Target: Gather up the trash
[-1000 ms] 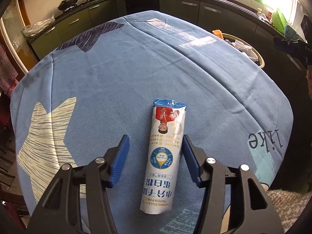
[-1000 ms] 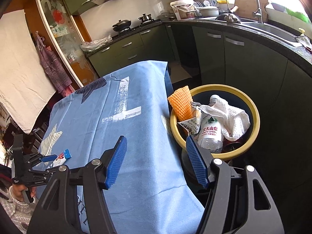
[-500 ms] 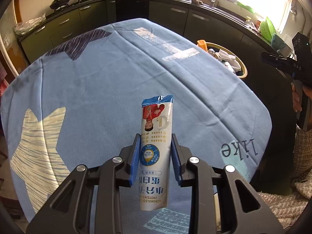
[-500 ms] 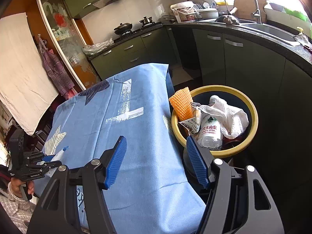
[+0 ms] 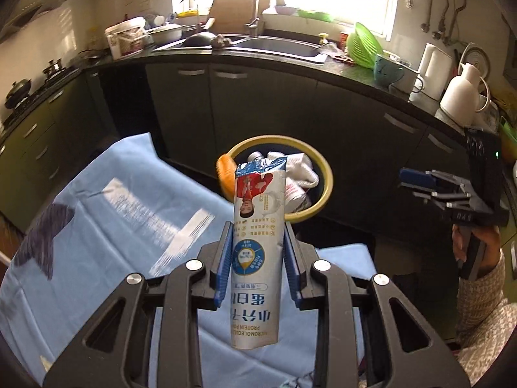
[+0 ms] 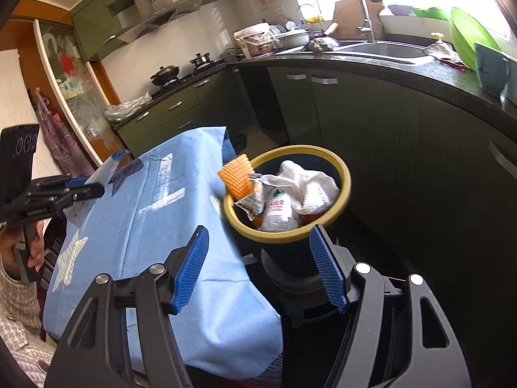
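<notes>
Yellow-rimmed bin (image 6: 345, 174) beside blue-clothed table (image 6: 155, 226) holding white cloth (image 6: 310, 187), plastic bottle (image 6: 278, 213), orange mesh (image 6: 236, 177), left gripper (image 5: 257, 255) pinching protein-powder packet (image 5: 258, 242) above table, right gripper (image 6: 258, 268) spread, empty.

A home kitchen: sink (image 5: 278, 47), gas stove (image 6: 187, 74), green cabinets (image 6: 174, 110), range hood (image 6: 155, 21).

Left gripper (image 5: 257, 260) is angled downward, pads clamped on a packet (image 5: 257, 252); right gripper (image 6: 260, 270) hangs gaping, empty.
</notes>
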Action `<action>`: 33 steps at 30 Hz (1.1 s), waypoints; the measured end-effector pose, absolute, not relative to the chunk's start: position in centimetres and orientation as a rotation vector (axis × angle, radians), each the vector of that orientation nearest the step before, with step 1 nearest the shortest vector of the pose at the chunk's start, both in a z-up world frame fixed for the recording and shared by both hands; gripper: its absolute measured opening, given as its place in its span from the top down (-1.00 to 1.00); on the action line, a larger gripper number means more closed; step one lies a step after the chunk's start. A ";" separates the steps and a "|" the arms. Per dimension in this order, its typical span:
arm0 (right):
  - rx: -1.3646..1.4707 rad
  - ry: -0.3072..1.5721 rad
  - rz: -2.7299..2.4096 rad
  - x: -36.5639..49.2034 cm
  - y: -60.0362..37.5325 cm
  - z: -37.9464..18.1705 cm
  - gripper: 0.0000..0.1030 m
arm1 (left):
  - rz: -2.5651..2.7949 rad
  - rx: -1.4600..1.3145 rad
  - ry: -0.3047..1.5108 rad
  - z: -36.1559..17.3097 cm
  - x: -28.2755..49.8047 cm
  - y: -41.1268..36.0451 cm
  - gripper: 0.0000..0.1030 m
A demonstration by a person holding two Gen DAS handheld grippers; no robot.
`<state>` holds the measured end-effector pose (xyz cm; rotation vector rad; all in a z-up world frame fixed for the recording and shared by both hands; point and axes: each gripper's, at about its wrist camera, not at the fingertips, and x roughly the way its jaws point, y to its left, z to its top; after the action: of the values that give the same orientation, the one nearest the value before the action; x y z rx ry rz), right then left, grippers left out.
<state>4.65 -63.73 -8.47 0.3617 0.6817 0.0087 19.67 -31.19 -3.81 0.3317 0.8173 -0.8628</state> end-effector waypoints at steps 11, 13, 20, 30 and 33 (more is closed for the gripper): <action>0.476 0.694 -0.122 0.1 -70.2 -11.4 -0.26 | -0.886 0.280 0.937 -9.6 28.9 -45.0 0.43; 0.487 0.696 -0.121 -0.1 -70.4 -11.7 -0.27 | -0.865 0.287 0.964 -11.3 30.0 -46.6 0.43; 0.505 0.693 -0.072 0.3 -69.5 -11.9 -0.31 | -0.794 0.301 0.970 -12.8 31.1 -48.0 0.06; 0.522 0.688 0.006 1.0 -67.5 -11.9 -0.32 | -0.738 0.193 0.633 -2.3 20.7 -32.6 -0.87; 0.502 0.687 0.051 1.6 -65.7 -11.5 -0.33 | -0.624 0.160 0.590 -1.3 17.4 -26.5 -0.87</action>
<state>1.63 -65.70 -11.46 0.5016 0.6871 0.0507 17.37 -26.50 -1.29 0.1603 0.5903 -0.6237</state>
